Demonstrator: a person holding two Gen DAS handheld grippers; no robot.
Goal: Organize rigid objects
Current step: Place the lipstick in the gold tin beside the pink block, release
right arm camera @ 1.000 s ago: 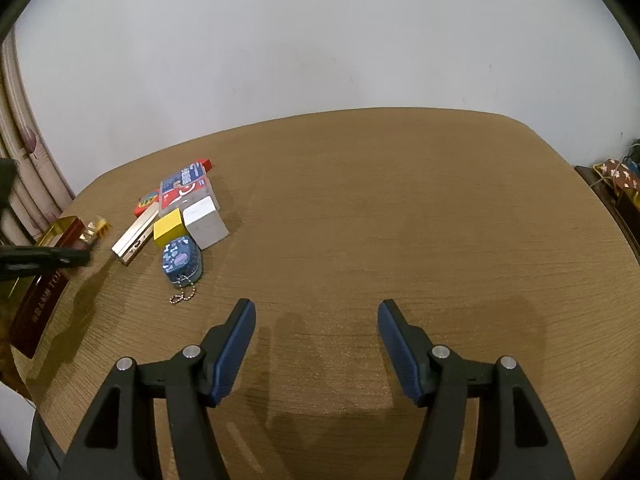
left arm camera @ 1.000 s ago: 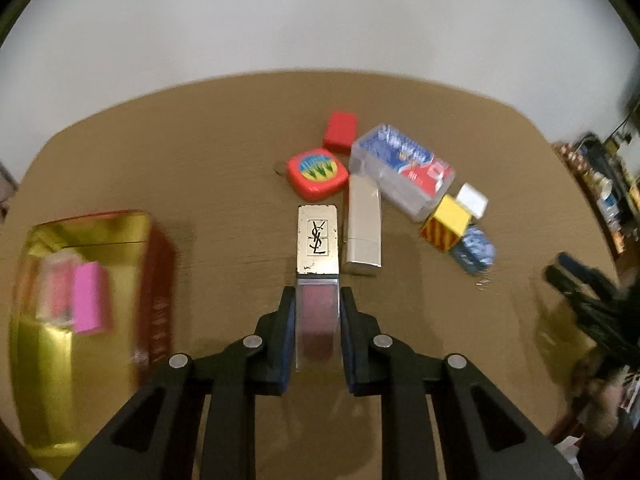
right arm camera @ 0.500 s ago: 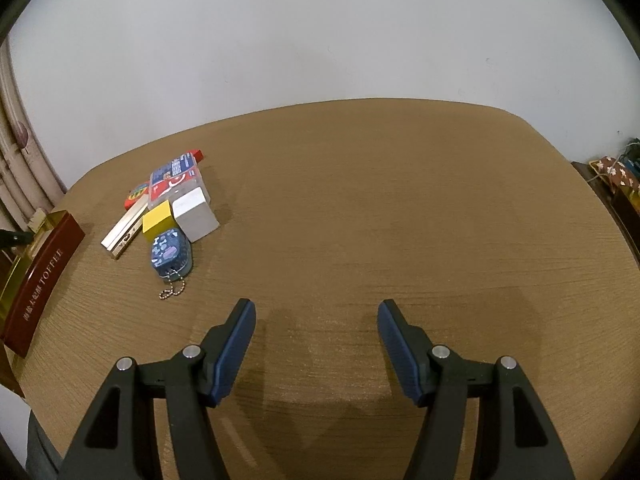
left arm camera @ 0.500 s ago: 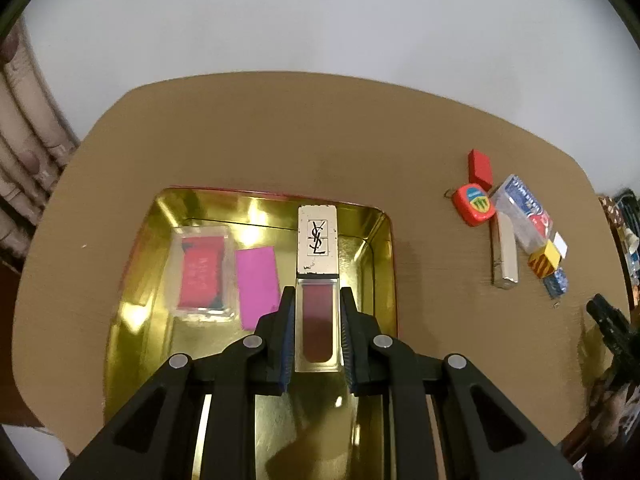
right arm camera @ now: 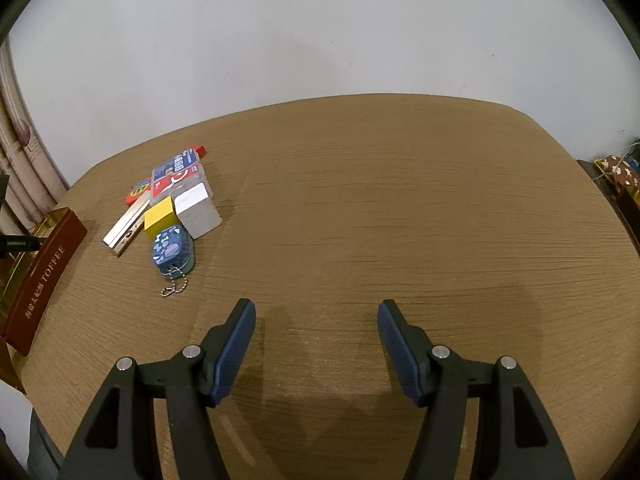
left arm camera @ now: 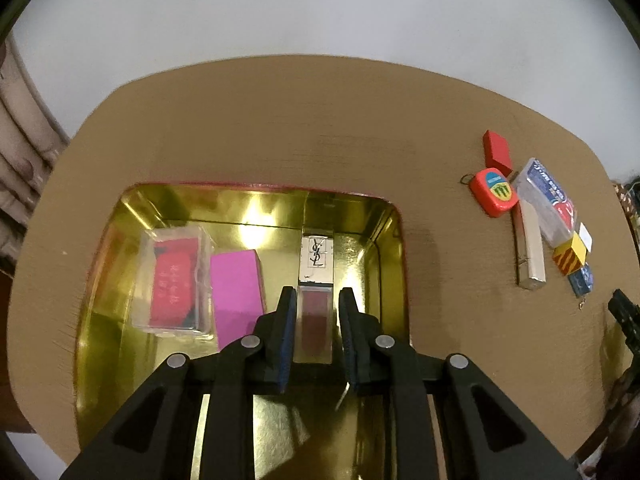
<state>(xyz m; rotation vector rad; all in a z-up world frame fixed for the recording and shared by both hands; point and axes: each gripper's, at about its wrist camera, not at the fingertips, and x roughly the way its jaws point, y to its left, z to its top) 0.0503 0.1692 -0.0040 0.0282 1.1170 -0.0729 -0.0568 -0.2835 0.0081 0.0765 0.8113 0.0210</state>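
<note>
Lip gloss (left arm camera: 316, 300) lies between the opening left gripper (left arm camera: 318, 308), pads apart.

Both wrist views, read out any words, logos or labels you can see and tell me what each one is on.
"TOFFEE", after unreadable characters: red tin wall.
"YSL" monogram: gold lipstick cap.
Claw-mark logo: red tape measure.
Blue-red card case and clear red box: print too blurred.

Carried from above the desk (left arm camera: 280, 120), the lip-gloss bottle (left arm camera: 316, 300) now sits inside the gold tin (left arm camera: 120, 240), as the left tool (left arm camera: 316, 312) begins opening around it.
</note>
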